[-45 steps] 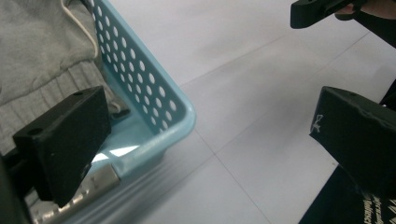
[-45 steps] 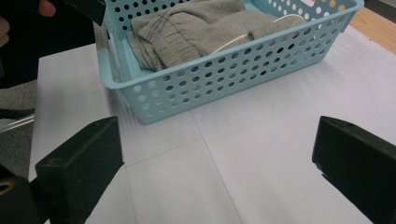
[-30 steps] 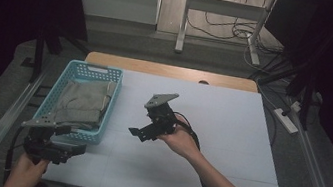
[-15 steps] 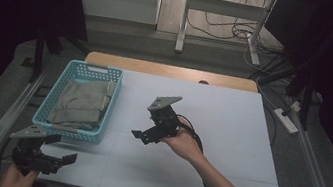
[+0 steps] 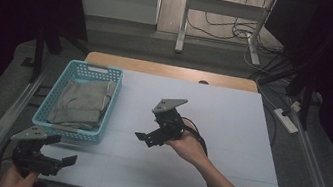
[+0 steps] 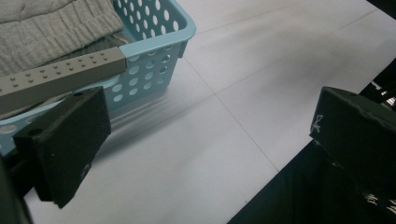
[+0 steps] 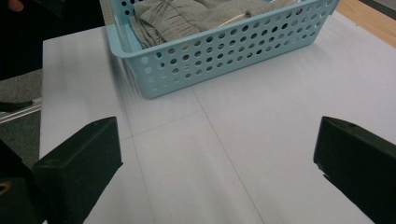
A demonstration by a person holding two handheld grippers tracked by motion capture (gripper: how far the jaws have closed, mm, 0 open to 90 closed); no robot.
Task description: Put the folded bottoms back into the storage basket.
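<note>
1. Folded grey knit cloth (image 5: 83,103) lies inside the light-blue perforated plastic basket (image 5: 52,127); stowing looks done.
2. Left gripper (image 5: 58,161), just off the basket's near corner: spread wide, empty.
3. Right gripper (image 5: 147,138), beside the basket over the white worktop (image 5: 229,129): wide, empty.

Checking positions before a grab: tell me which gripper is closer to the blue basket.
The left gripper, just off the near end of the light-blue perforated plastic basket; the right gripper hangs farther off over the white table.

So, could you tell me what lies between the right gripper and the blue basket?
Nothing: the high view shows bare white table between the right gripper and the basket.
</note>
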